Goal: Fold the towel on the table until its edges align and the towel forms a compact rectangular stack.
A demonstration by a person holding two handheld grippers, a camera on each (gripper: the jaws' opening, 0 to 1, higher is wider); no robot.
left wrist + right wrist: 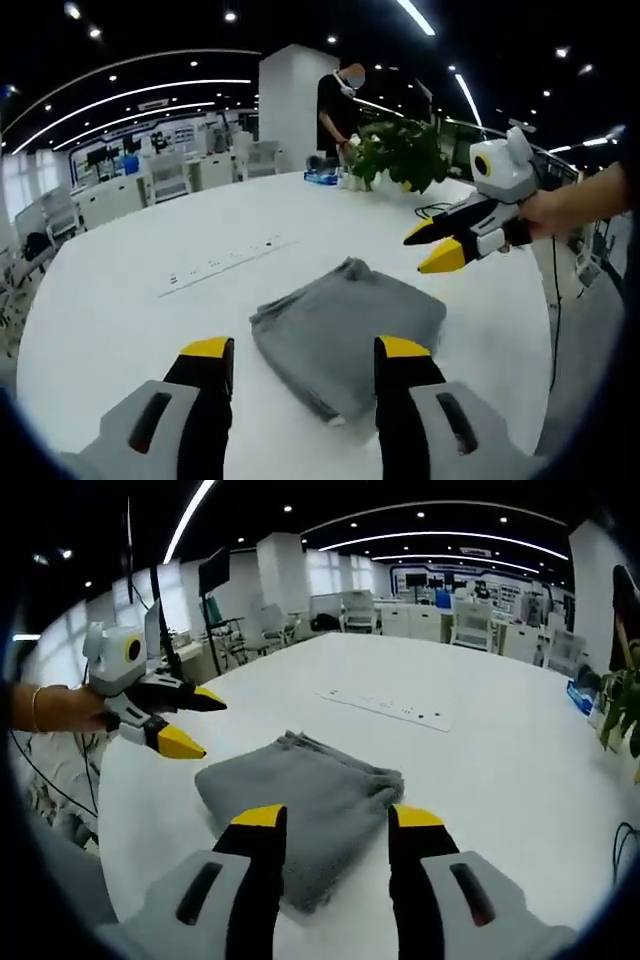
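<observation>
Folded grey fabric towel point(345, 335) centre frame on white round surface point(120, 300), edges uneven.
Left gripper point(305, 362) and right gripper point(328, 832) jaws wide, empty; careless regrasp risks unfolding stack.

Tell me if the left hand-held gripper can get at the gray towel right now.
Probably yes: the left hand-held gripper is open just short of the towel, with nothing between them; the right hand-held gripper hovers off to the side.

Left gripper point(305, 350) low, jaws apart, holding nothing. Right gripper point(335, 815) likewise, jaws spread, empty. Each shows in the other's view, raised, yellow tips parted, gripped by a hand point(548, 212).
</observation>
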